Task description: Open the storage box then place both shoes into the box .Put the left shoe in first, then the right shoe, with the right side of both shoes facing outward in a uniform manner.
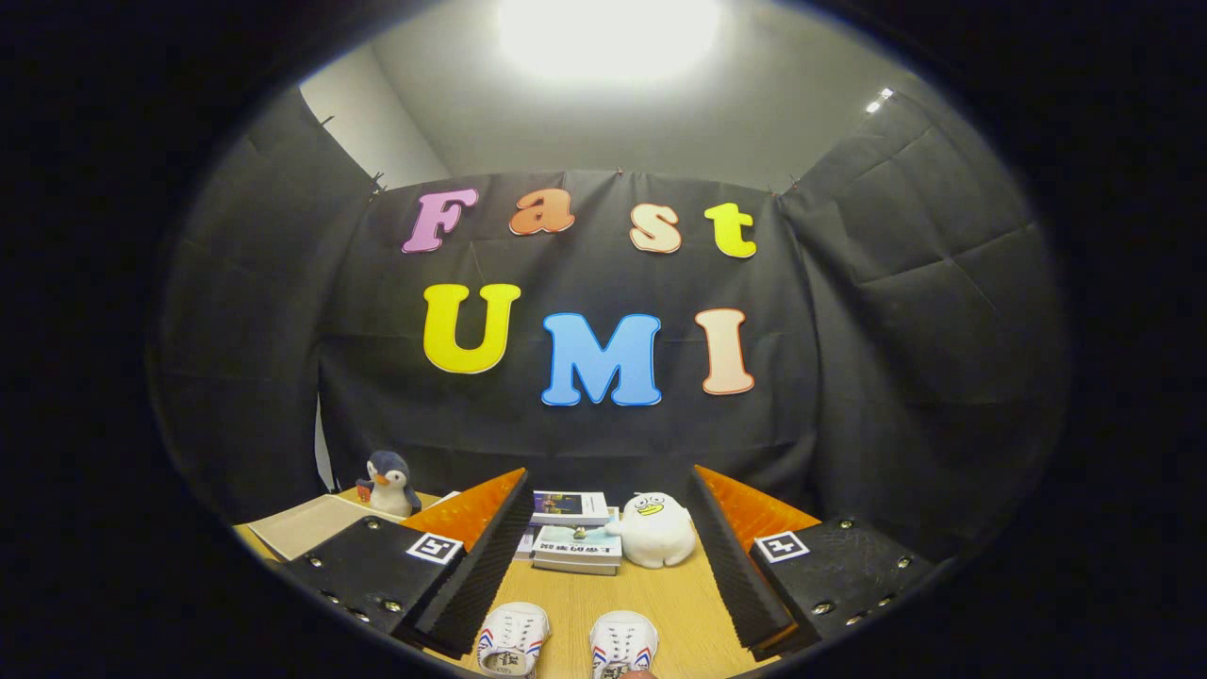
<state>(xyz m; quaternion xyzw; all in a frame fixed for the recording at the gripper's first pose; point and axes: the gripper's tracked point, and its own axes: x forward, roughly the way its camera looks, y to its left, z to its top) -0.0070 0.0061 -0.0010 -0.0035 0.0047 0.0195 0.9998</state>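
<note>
Standing side by side at the bottom centre of the frame, two white shoes (pixel 566 641) are seen on the wooden table (pixel 660 594), between the fingers of the gripper (pixel 603 566), which are spread wide apart, nothing clamped; books (pixel 573 542) and a white plush (pixel 657 530) are noted beyond

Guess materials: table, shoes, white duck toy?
Table: wood or wood-look laminate, matte, faint grain. Shoes: likely white canvas with laces, red-blue side stripes. Duck toy: soft plush, rounded and fuzzy. Gripper is open, fingers either side of them.
</note>
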